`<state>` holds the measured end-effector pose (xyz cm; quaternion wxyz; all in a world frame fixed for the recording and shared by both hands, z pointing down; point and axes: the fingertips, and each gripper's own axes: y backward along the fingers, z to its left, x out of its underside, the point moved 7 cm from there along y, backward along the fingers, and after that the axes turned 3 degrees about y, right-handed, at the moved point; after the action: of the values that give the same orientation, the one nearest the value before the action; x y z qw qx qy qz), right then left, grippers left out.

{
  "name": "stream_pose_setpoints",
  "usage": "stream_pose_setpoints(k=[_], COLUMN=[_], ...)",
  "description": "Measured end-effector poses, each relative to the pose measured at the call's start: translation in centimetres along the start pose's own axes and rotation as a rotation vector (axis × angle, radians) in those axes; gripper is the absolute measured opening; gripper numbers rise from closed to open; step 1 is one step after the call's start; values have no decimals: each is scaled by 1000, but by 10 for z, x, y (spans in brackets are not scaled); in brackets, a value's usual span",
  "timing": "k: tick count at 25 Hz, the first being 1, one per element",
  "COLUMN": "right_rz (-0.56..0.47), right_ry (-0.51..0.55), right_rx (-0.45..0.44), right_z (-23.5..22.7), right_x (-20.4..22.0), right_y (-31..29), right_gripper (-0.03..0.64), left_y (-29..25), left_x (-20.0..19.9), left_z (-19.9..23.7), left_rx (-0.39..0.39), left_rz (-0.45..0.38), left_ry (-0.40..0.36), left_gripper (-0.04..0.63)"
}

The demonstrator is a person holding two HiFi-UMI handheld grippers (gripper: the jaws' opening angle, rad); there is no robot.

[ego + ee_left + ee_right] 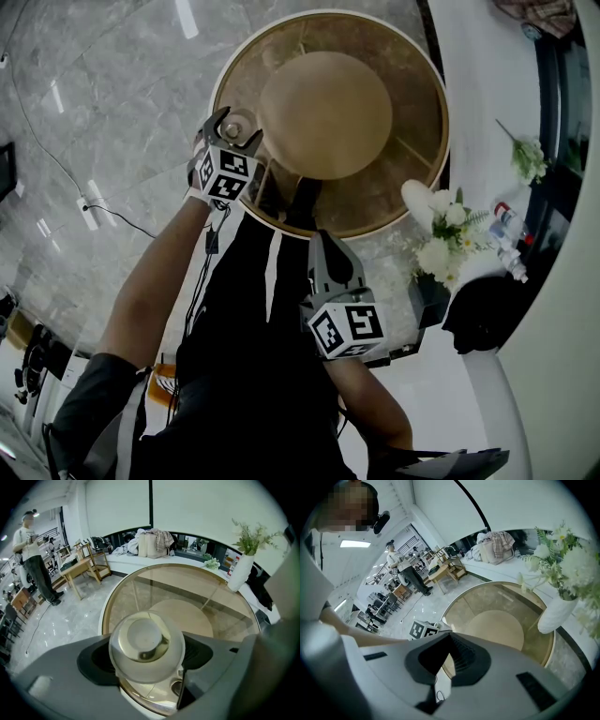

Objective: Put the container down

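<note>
Our left gripper point(231, 139) and right gripper point(317, 239) are grey, with 1 black-and-white marker cube point(345, 328) behind each claw. We wear black clothes point(253, 375).

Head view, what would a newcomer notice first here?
The big round glass table with a gold rim fills the middle. At its left edge the left gripper clamps a small clear container. White flowers in a vase stand just right of the table.
</note>
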<state>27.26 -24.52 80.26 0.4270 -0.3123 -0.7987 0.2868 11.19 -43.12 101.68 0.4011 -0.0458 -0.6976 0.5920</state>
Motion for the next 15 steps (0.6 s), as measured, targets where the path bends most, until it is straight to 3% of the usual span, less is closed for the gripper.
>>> stream_pose_setpoints(k=[8,15], right_rz=[-12,-62], right_ry=[21,80], right_rx=[-13,-51], right_z=[9,28], right_x=[2,-20], right_y=[7,26], right_gripper=[6,6], left_y=[24,73], left_x=[9,37], left_z=[1,-4], left_rx=[-23,-23], left_rz=[-5,49], left_ry=[11,116], left_gripper=[342,342])
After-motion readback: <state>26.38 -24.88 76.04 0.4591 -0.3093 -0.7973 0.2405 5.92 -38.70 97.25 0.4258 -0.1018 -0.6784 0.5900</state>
